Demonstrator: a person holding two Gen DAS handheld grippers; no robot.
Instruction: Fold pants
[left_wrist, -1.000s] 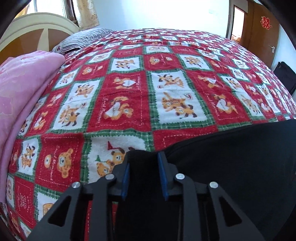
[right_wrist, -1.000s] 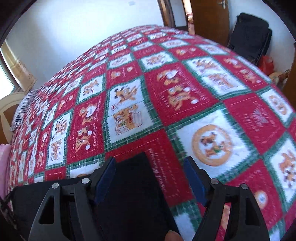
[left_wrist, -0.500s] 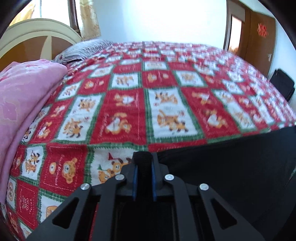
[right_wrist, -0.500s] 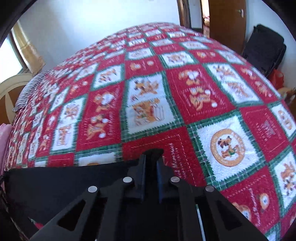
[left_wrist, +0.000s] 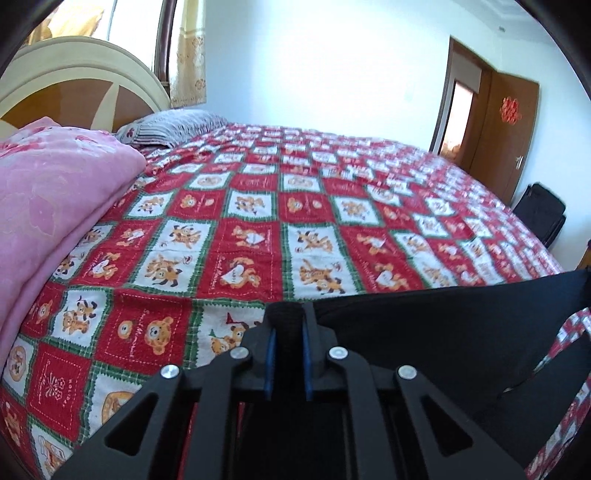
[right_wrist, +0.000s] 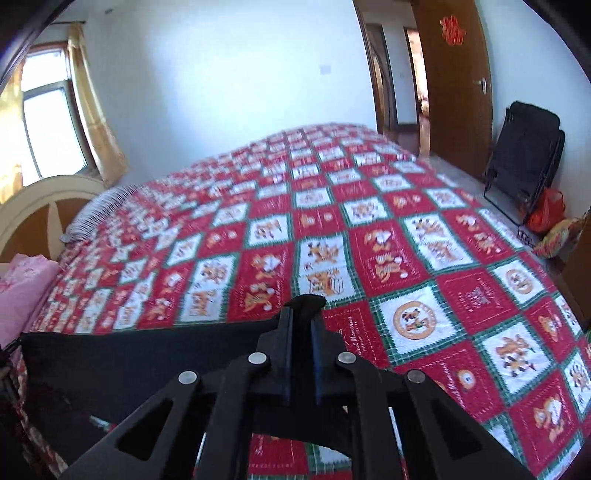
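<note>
The black pants (left_wrist: 424, 325) hang stretched between my two grippers above the near edge of the bed. My left gripper (left_wrist: 287, 325) is shut on one corner of the pants, a fold of black cloth sticking up between its blue pads. My right gripper (right_wrist: 303, 321) is shut on the other corner; the pants (right_wrist: 147, 354) run off to its left as a taut black band. The lower part of the pants is hidden under the grippers.
The bed carries a red, white and green patchwork quilt (left_wrist: 295, 221). A folded pink blanket (left_wrist: 48, 199) lies at its left, a striped pillow (left_wrist: 173, 127) by the headboard. A black folding chair (right_wrist: 524, 162) and a wooden door (right_wrist: 454, 81) stand to the right.
Both grippers closed on the pants' corners, then lifted them off the quilt; the views now look higher across the bed and the cloth is pulled taut.
</note>
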